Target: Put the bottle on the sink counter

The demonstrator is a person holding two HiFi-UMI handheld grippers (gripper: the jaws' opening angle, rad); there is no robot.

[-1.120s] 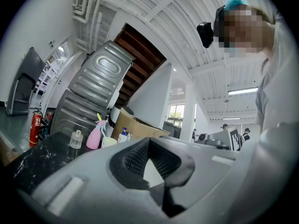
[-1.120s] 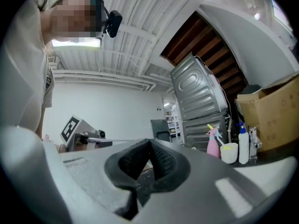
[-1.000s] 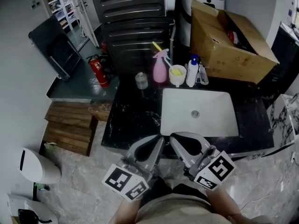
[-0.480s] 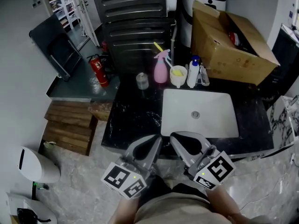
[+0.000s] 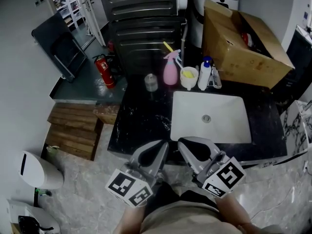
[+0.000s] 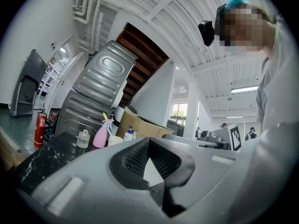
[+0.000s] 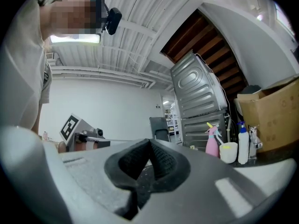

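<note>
Both are parked at the near edge of the black marble bench (image 5: 141, 116): left tool (image 5: 157, 152) and right tool (image 5: 192, 150), each with jaws pressed together on nothing. The white plastic bottle with a blue cap (image 5: 204, 73) stands at the back behind the white sink basin (image 5: 195, 106), between a white cup (image 5: 188, 78) and the brown cardboard box (image 5: 243, 43). A pink spray bottle (image 5: 170, 68) and a small clear jar (image 5: 151, 82) sit further left.

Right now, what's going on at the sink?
A person stands at the black sink counter with a claw in each hand. The left claw and the right claw are both shut and empty, side by side near the counter's front edge. A pink spray bottle, a white bottle with a blue cap and a small clear bottle stand at the back, behind the white basin. Nothing is being handled.
</note>
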